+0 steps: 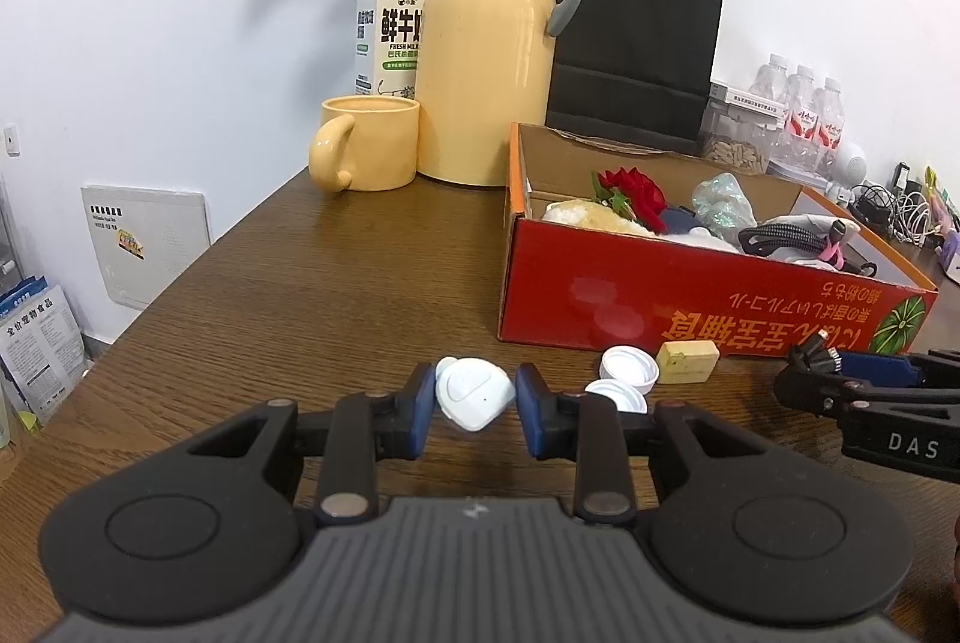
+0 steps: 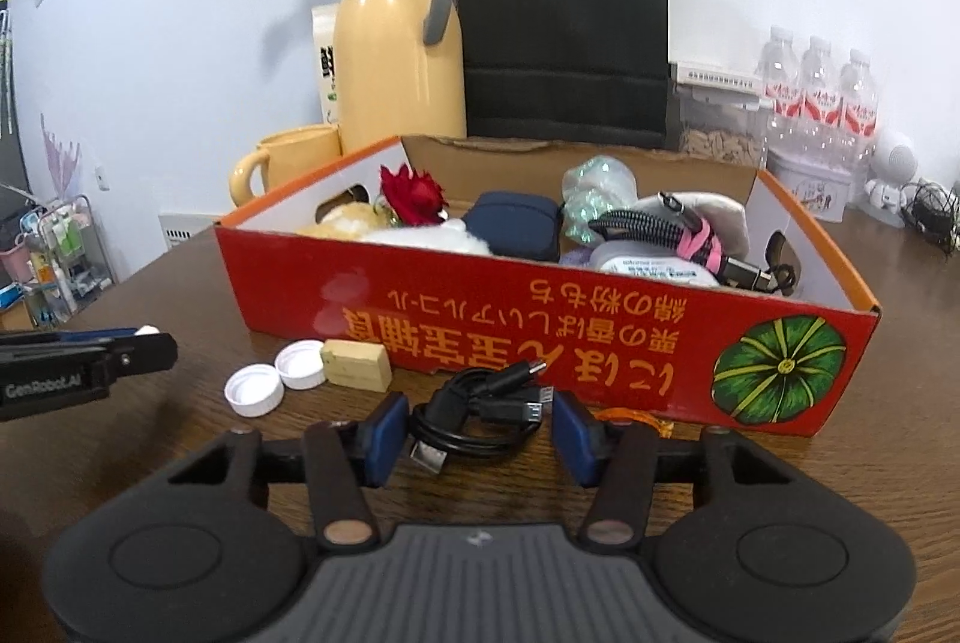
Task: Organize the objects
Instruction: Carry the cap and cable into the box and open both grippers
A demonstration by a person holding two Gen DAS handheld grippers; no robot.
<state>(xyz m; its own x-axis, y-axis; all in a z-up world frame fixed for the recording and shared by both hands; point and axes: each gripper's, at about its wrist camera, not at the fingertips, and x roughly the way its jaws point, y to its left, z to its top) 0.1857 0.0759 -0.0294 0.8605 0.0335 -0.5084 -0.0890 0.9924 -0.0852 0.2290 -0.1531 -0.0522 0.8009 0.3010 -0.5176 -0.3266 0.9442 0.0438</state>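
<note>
Two blue-padded fingers of the left gripper [image 1: 474,400] pinch a white rounded-triangle plastic piece [image 1: 474,398], pads pressing on both of its sides; it is smooth, glossy, with a faint seam across its face, and whether it touches the wooden table [image 1: 288,295] cannot be told. Just to its right lie two white bottle caps [image 1: 628,365], open side up and touching each other, and beside them a pale yellow block [image 1: 687,361] sits close against the front wall of the red cardboard box [image 1: 690,295].

At the right gripper [image 2: 477,430] the fingers stand spread, with a coiled black USB cable [image 2: 480,418] lying on the table between them; the left pad is just beside the coil, the right pad a little apart from it. Its loops are bundled loosely, with metal plugs poking out at the near-left and toward the right.

Inside the box rest a red artificial rose [image 2: 414,196], a navy case [image 2: 513,223] and a braided cable with a pink tie [image 2: 660,226]
</note>
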